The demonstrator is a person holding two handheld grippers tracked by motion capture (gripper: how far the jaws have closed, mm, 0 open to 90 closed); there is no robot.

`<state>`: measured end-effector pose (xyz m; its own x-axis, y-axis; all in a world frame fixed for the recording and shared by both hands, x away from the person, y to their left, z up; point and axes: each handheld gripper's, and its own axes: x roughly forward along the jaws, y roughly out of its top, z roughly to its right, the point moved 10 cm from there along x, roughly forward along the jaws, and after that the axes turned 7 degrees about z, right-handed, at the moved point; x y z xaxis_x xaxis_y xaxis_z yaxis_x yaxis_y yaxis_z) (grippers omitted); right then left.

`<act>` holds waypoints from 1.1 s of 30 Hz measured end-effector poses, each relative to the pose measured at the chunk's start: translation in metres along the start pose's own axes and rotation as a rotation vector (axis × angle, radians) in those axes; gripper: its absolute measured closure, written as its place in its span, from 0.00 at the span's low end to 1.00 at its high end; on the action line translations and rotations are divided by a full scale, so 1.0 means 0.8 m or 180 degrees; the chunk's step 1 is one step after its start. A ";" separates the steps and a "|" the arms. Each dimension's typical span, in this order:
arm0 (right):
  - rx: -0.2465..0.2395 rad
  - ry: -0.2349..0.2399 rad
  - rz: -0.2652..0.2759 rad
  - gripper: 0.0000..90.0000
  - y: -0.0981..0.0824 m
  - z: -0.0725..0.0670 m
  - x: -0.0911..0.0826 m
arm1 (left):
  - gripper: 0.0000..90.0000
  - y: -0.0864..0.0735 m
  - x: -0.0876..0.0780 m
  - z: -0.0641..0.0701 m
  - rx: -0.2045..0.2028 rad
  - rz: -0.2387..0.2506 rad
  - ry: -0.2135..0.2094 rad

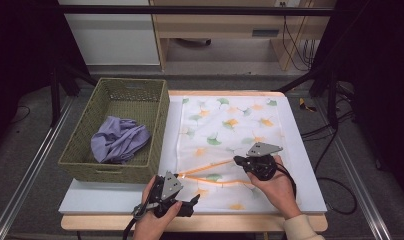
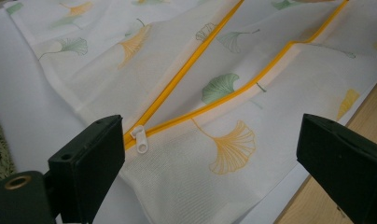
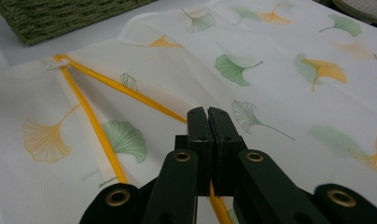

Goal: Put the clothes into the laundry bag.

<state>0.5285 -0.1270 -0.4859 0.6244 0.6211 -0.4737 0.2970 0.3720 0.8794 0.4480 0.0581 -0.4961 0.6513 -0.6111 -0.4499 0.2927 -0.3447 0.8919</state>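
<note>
The thin, floppy mesh laundry bag (image 1: 230, 145), mid-frame, is best held by its yellow zipper edge (image 3: 130, 93), where the right claw (image 3: 208, 114) is clenched; the left claw (image 2: 210, 154) gapes.

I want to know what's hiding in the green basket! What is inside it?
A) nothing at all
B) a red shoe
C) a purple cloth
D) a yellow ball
C: in the high view a crumpled purple cloth lies inside the green woven basket, which stands to the left of the white leaf-printed bag on the table.
</note>
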 end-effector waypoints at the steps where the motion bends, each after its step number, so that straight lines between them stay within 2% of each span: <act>1: 0.0006 0.0006 0.0010 0.99 0.001 0.000 -0.002 | 0.08 0.001 -0.001 0.000 0.0002 0.0002 0.0006; 8: 0.0031 0.0032 0.0059 0.99 0.003 0.000 -0.012 | 0.08 0.007 -0.006 -0.004 -0.0019 0.0025 0.0037; 15: 0.0133 0.0034 0.0232 0.99 0.015 0.006 -0.023 | 0.09 0.009 -0.010 -0.006 -0.0028 0.0047 0.0052; 26: 0.0169 0.0025 0.0249 0.99 0.013 0.012 -0.031 | 0.09 0.015 -0.016 -0.013 -0.0030 0.0055 0.0100; 30: 0.0275 0.0028 0.0305 0.99 0.012 0.018 -0.032 | 0.09 0.016 -0.017 -0.016 -0.0049 0.0057 0.0113; 33: 0.0287 0.0025 0.0319 0.99 0.012 0.018 -0.032 | 0.09 0.017 -0.019 -0.018 -0.0049 0.0068 0.0124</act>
<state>0.5258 -0.1493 -0.4642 0.6487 0.6575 -0.3833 0.2975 0.2445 0.9229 0.4524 0.0731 -0.4766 0.6843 -0.5898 -0.4288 0.2890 -0.3206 0.9021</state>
